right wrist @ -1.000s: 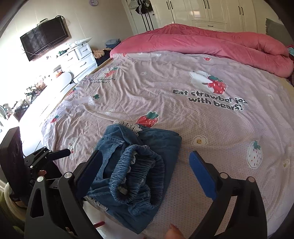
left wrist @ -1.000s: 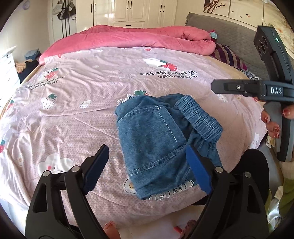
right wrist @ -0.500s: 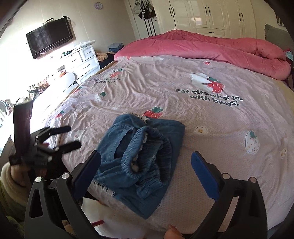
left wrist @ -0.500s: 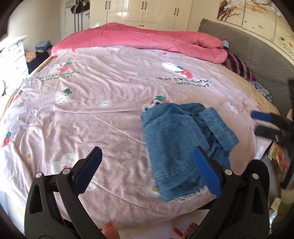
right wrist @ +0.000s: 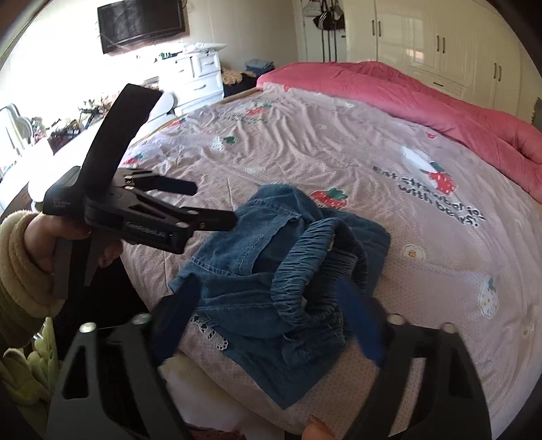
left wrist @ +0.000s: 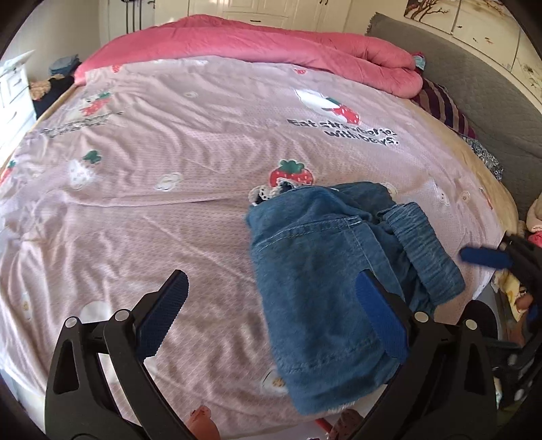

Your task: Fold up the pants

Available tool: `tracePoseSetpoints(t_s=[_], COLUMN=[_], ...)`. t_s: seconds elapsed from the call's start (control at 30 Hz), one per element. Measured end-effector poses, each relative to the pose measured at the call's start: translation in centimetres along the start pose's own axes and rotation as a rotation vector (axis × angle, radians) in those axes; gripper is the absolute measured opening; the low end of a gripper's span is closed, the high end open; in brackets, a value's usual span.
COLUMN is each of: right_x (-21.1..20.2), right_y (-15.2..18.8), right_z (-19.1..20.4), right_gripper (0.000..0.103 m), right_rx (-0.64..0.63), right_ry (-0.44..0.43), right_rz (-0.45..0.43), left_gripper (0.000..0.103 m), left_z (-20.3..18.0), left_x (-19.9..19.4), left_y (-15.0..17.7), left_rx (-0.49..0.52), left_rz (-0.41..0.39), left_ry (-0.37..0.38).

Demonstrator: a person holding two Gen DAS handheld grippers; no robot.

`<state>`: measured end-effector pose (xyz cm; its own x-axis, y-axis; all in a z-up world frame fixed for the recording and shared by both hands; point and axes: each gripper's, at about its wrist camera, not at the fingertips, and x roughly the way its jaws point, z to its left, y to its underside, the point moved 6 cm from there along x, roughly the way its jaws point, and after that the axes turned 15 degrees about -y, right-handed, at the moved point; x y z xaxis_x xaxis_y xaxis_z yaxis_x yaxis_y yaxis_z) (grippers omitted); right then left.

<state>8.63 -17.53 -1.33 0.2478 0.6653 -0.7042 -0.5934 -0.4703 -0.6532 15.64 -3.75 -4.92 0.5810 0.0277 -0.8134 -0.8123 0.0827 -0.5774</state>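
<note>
Small blue denim pants [left wrist: 321, 270] lie folded and bunched on the pink strawberry sheet [left wrist: 169, 203] near the bed's front edge. Their elastic waistband [right wrist: 318, 257] faces the right wrist camera. My left gripper [left wrist: 274, 314] is open wide, low over the sheet, its right finger in front of the pants' left part. My right gripper [right wrist: 271, 318] hovers at the waistband with its jaws closing. The waistband shows between its blurred fingers, and the pads do not press on it. My left gripper [right wrist: 213, 202] also shows beside the pants [right wrist: 271, 243]. One of the right gripper's pads [left wrist: 484, 257] shows at the right.
A rolled pink quilt [left wrist: 271, 44] lies across the far side of the bed. A grey headboard [left wrist: 474, 84] and a striped pillow [left wrist: 443, 108] are at the right. A white dresser [right wrist: 196, 78] and a wall TV [right wrist: 142, 23] stand beyond the bed. A sleeved hand [right wrist: 30, 257] holds the left gripper.
Both grippers have come down and in toward the pants. The right gripper's jaws have narrowed and the left one's have widened a little. The pants have not moved.
</note>
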Motion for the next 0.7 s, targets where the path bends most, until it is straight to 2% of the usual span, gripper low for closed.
tracePoseSetpoints(t_s=[0.03,0.1,0.2,0.3,0.53,0.7], right_x=[0.6,1.3,1.1,0.3,0.0,0.5], right_y=[0.3,1.0,2.4,3.6,6.0,6.6], right_z=[-0.4,-0.9,-1.3,-1.9,-2.0,-2.4], right_gripper=[0.056,0.014,0.014,0.014,0.013,0.013], right_rx=[0.005,0.028,0.055,0.096,0.118,0.153], right_ry=[0.014,0.014,-0.043,-0.077,-0.111,-0.117], right_rz=[0.023,0.05,0.052,0.036,0.041,0.033], left_gripper=[0.093,0.093,0.093,0.094,0.094,0.095], left_z=[-0.2,-0.6,-1.4,-1.8,-2.5,-2.7], left_x=[0.4,1.0,2.3,4.1,4.8,4.7], left_y=[-0.1,-0.2,-0.2,0.1,0.1,0.1], left_rx=[-0.001,0.0,0.02,0.064,0.049,0.052], left_rz=[0.009,0.017,0.027,0.033,0.041,0.038], left_ry=[-0.006,0.004,-0.01,-0.083,-0.04,-0.037])
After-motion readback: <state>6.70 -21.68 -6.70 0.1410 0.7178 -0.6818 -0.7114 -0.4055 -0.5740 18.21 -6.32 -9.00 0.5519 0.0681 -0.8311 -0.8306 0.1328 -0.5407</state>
